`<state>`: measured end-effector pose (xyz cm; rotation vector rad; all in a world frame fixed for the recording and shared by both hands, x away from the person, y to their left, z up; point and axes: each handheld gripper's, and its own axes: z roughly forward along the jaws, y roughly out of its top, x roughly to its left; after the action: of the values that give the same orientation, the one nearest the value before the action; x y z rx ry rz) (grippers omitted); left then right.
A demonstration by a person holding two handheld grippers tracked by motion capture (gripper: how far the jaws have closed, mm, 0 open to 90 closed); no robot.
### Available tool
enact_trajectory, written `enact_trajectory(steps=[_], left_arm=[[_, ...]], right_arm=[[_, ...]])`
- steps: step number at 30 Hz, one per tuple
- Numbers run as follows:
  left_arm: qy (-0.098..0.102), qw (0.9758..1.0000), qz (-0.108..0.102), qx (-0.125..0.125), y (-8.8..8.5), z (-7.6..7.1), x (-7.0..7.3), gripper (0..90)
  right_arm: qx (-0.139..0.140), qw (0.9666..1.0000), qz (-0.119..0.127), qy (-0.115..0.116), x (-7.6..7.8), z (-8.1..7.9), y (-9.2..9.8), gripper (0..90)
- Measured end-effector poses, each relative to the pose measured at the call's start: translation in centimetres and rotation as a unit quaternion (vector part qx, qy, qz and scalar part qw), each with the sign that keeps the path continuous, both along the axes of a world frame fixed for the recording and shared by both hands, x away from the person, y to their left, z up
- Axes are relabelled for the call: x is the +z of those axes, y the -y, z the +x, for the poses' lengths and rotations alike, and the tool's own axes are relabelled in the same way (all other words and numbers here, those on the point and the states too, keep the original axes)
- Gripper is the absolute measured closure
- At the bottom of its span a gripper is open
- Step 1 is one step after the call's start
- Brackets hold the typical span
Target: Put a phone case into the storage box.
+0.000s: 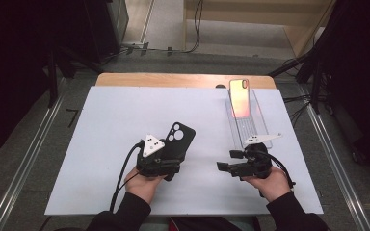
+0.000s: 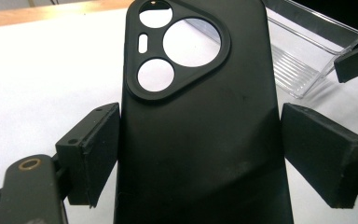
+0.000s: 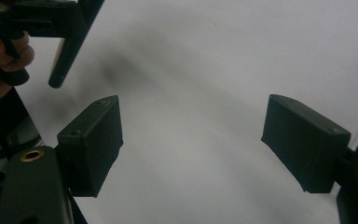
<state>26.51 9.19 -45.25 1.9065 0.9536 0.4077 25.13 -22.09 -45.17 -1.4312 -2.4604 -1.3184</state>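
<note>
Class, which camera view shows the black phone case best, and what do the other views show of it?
The left gripper view: the black phone case fills the frame between the tongs' pads, its camera cut-outs sharp. The high view shows it small, partly covered by the left tongs. The right gripper view looks at white table and gives nothing of the case.

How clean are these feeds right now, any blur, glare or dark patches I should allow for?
High view: surroundings fall to black, while the white table sheet is evenly lit and the phone in the clear tray glows orange-pink. Left gripper view: the black phone case is sharp, with faint sheen. Right gripper view: soft, with a smeared grey shadow on the sheet.
</note>
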Motion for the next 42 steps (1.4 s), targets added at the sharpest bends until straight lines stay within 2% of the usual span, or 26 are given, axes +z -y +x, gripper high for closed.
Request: enact_trajectory(steps=[3,5,10,18,21,27,36,42], left_arm=[[0.018,0.9998,-0.009,0.001,0.0,-0.2,-0.1,15.0],[0.021,0.9996,-0.018,0.000,0.0,-0.2,-0.2,14.9],[0.032,0.9994,-0.012,-0.001,0.2,-0.4,-0.2,15.0],[0.028,0.9995,-0.015,-0.002,0.3,-0.5,-0.4,15.0],[0.026,0.9995,-0.018,-0.003,0.4,-0.5,-0.4,15.0],[0.019,0.9995,-0.023,-0.004,0.6,-0.6,-0.4,15.0],[0.017,0.9995,-0.026,-0.003,0.7,-0.6,-0.4,15.0],[0.017,0.9994,-0.029,-0.002,0.7,-0.7,-0.4,15.0]], right_arm=[[-0.001,1.0000,0.000,0.006,0.3,-0.1,-0.2,18.4],[-0.001,0.9999,-0.001,0.011,0.4,-0.2,-0.4,18.4],[-0.005,0.9999,0.008,0.013,0.7,-0.1,-0.7,18.4],[-0.004,0.9998,0.015,0.016,1.3,0.4,-1.7,18.4],[-0.012,0.9995,0.025,0.018,1.7,0.7,-2.1,18.4],[-0.017,0.9978,0.064,0.005,2.5,1.5,-2.5,18.5],[-0.024,0.9955,0.089,-0.021,2.9,2.4,-3.7,19.2],[-0.028,0.9948,0.095,-0.023,3.1,3.1,-4.4,19.7]])
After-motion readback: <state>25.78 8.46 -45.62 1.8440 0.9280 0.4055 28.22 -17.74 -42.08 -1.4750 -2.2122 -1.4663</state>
